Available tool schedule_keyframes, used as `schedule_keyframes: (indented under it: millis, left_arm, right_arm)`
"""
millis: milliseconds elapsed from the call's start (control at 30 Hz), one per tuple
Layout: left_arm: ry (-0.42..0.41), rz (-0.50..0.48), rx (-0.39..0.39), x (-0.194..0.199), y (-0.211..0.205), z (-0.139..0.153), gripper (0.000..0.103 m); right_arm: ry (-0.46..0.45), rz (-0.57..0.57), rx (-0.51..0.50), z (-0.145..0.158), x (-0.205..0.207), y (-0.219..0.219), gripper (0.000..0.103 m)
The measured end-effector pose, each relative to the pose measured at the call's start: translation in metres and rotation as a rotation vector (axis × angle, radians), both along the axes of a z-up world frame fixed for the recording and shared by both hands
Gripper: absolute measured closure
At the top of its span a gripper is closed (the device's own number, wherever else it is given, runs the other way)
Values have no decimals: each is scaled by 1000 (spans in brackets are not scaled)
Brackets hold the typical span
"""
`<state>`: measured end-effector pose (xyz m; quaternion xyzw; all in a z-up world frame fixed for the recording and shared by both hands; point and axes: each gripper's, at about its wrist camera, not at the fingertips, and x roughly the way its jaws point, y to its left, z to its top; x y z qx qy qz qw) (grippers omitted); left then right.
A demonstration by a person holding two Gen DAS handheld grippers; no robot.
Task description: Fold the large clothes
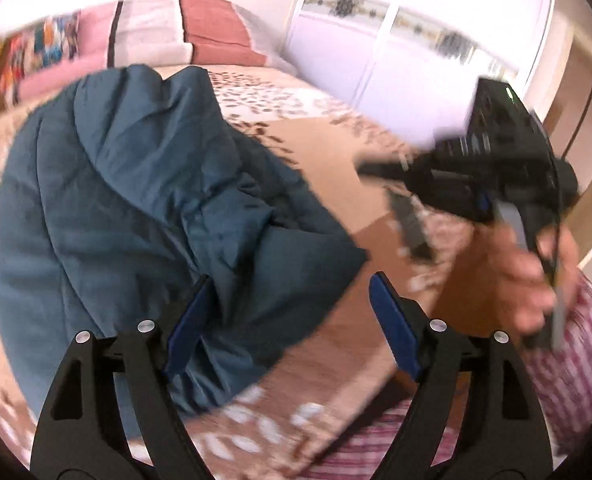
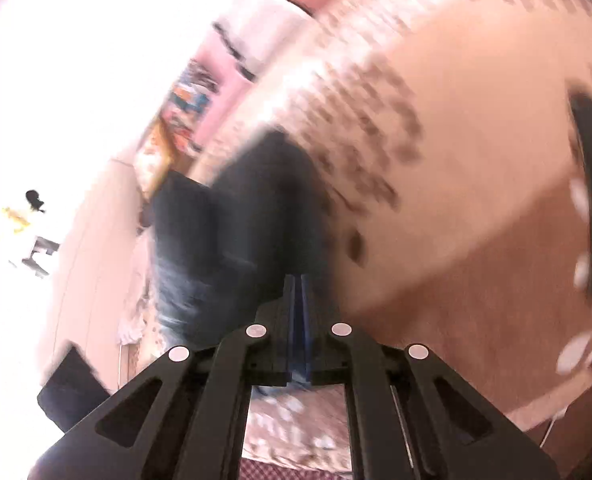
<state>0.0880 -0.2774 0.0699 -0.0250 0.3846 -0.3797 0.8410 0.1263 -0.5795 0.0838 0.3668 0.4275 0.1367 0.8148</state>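
Note:
A large dark teal garment [image 1: 136, 208] lies crumpled on the patterned bed cover [image 1: 327, 144]. My left gripper [image 1: 288, 304] is open just above its near right corner; the left blue pad [image 1: 188, 328] lies against the cloth, and nothing is gripped. My right gripper [image 1: 379, 170] shows in the left wrist view, held in a hand to the right of the garment, above the bed. In the blurred right wrist view the right gripper [image 2: 298, 292] has its blue pads pressed together with no cloth between them, pointing at the dark garment [image 2: 232, 232].
Pink, white and red pillows [image 1: 200, 28] lie at the head of the bed. A white wardrobe [image 1: 407, 48] stands behind the bed on the right. The person's checked red and white clothing [image 1: 567, 360] is at the lower right.

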Motion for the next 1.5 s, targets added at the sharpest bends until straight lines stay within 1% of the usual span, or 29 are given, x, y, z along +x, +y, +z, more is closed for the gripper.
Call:
schedule_keyframes:
  millis: [33, 100, 133, 200, 267, 333, 367, 400, 433, 467, 500, 533, 600, 633, 700, 800, 900, 1000, 1033, 1100, 1200, 1267, 1333, 1400, 1500]
  left_arm:
    - [13, -2, -29, -3, 6, 1, 25]
    - [25, -7, -47, -6, 10, -1, 26]
    - [34, -9, -38, -5, 10, -4, 29]
    - [54, -8, -18, 0, 9, -11, 34]
    - [77, 1, -1, 4, 4, -20, 36]
    - [92, 6, 0, 10, 1, -25, 36]
    - [95, 7, 10, 14, -1, -28, 36]
    - [94, 5, 18, 14, -3, -31, 36]
    - [90, 2, 25, 14, -6, -33, 36]
    - [87, -4, 34, 14, -10, -35, 37]
    - [85, -10, 40, 15, -12, -37, 37]
    - [82, -16, 50, 15, -16, -39, 37]
    - [77, -27, 66, 14, -23, -43, 37]
    - [74, -33, 75, 14, -26, -45, 37]
    - [68, -39, 97, 13, -32, -49, 37]
    - [66, -41, 109, 13, -32, -45, 41]
    - [94, -25, 85, 12, -22, -35, 42]
    - [98, 8, 75, 9, -10, -25, 42]
    - [89, 20, 75, 9, -4, -19, 40]
    - [61, 52, 94, 6, 5, -10, 35]
    - [30, 129, 125, 2, 23, 0, 33]
    - [24, 178, 141, 10, 36, 3, 31]
    - [19, 223, 154, 9, 47, 5, 30]
    - [12, 266, 168, 10, 58, 9, 29]
    - [-1, 316, 193, 8, 68, 9, 28]
  right_arm:
    - [-24, 23, -2, 12, 8, 4, 97]
    - [-73, 109, -6, 48, 26, 34, 97]
    - [-82, 150, -12, 55, 31, 45, 97]
    - [-82, 242, -17, 69, 54, 80, 97]
    - [-45, 310, -31, 66, 79, 112, 97]
    - [0, 347, -57, 55, 105, 134, 97]
    - [39, 352, -93, 44, 118, 144, 97]
    - [66, 343, -131, 35, 126, 150, 97]
    - [107, 321, -198, 22, 135, 152, 102]
    - [136, 303, -238, 21, 136, 152, 103]
    - [176, 285, -252, 7, 140, 146, 103]
    - [196, 277, -235, -4, 141, 139, 103]
    - [241, 258, -170, -27, 138, 123, 103]
    - [248, 256, -148, -39, 140, 118, 103]
    - [262, 241, -112, -54, 137, 110, 103]
    - [263, 237, -117, -59, 135, 110, 103]
    - [258, 243, -139, -63, 139, 115, 103]
    - [261, 228, -143, -61, 140, 116, 103]
    - [259, 220, -155, -57, 137, 117, 103]
    - [239, 212, -175, -50, 137, 121, 103]
    - [209, 206, -179, -37, 123, 121, 103]
    - [182, 202, -178, -26, 109, 119, 103]
    - [153, 201, -189, -14, 94, 117, 102]
    - [114, 202, -216, 1, 72, 119, 102]
    - [76, 206, -276, 15, 42, 123, 102]
